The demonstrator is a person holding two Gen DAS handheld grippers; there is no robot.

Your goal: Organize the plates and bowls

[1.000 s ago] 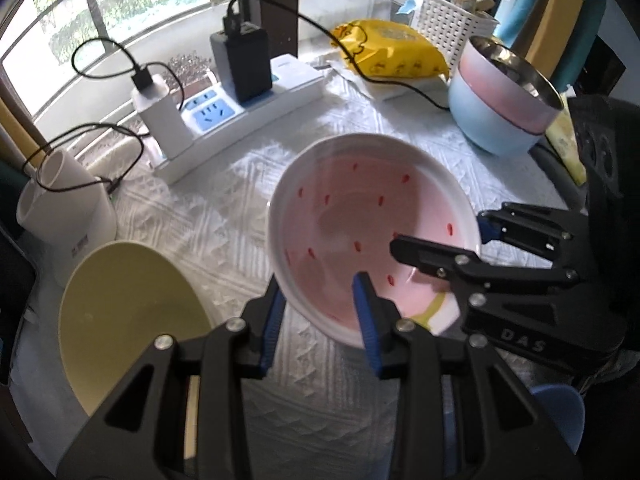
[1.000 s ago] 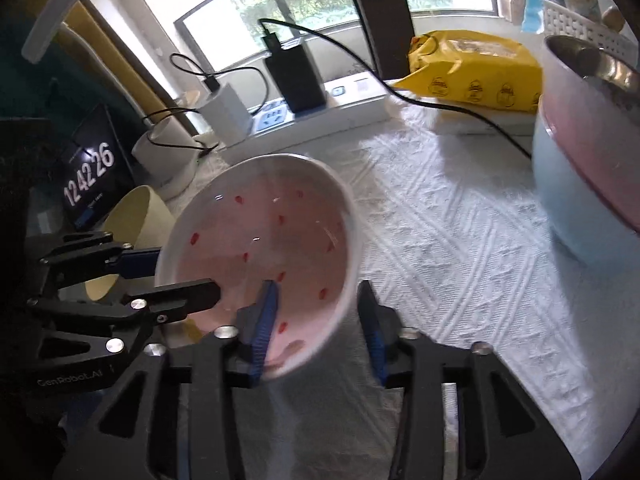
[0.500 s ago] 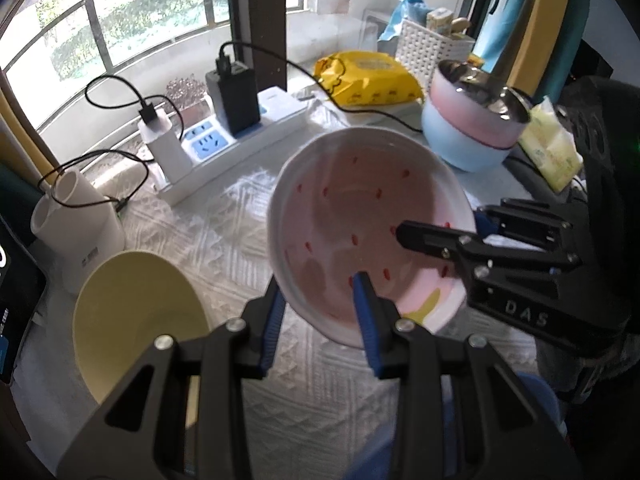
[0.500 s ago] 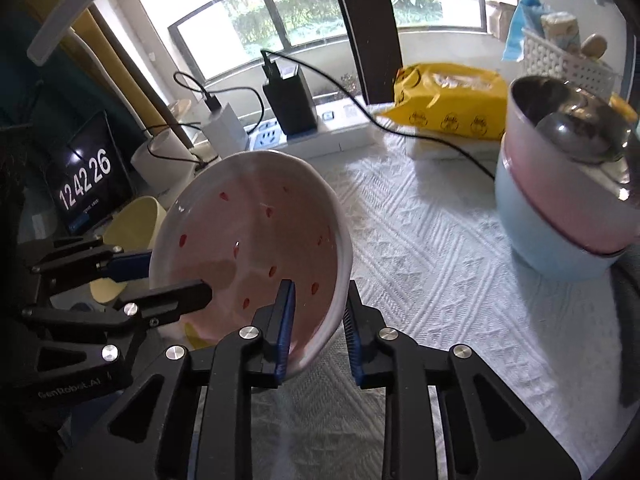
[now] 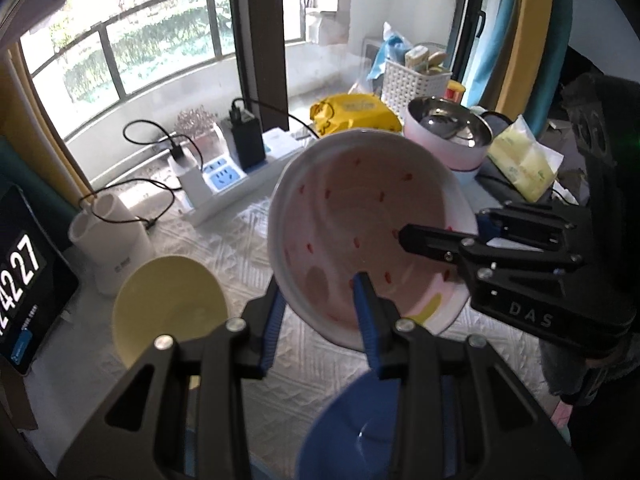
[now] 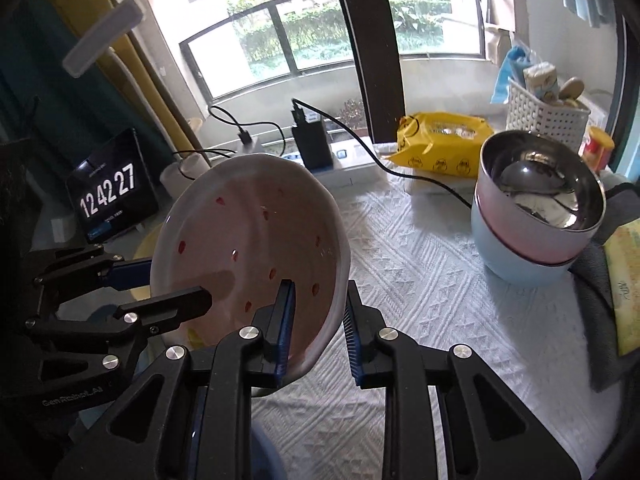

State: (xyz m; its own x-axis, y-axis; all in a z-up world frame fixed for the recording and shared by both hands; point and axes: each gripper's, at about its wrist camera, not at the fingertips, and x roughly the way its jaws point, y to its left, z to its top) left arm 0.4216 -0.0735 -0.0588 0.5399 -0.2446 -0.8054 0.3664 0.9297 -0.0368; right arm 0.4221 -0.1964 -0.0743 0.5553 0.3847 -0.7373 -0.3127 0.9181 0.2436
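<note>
The pink speckled plate point(image 5: 360, 216) hangs tilted above the bench point(image 6: 420, 288), both the left gripper point(image 5: 320, 316) and right gripper point(image 6: 316, 320) having jaws clamped on its rim, so the carrying step seemingly needs a landing spot, perhaps the stacked bowls point(image 6: 536, 216) at 2 o'clock.

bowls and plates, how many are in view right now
5. Pink plate held in both sets of jaws; yellow bowl on the cloth at left; blue dish at bottom; pink bowl nested in a light blue bowl. More may be hidden.
</note>
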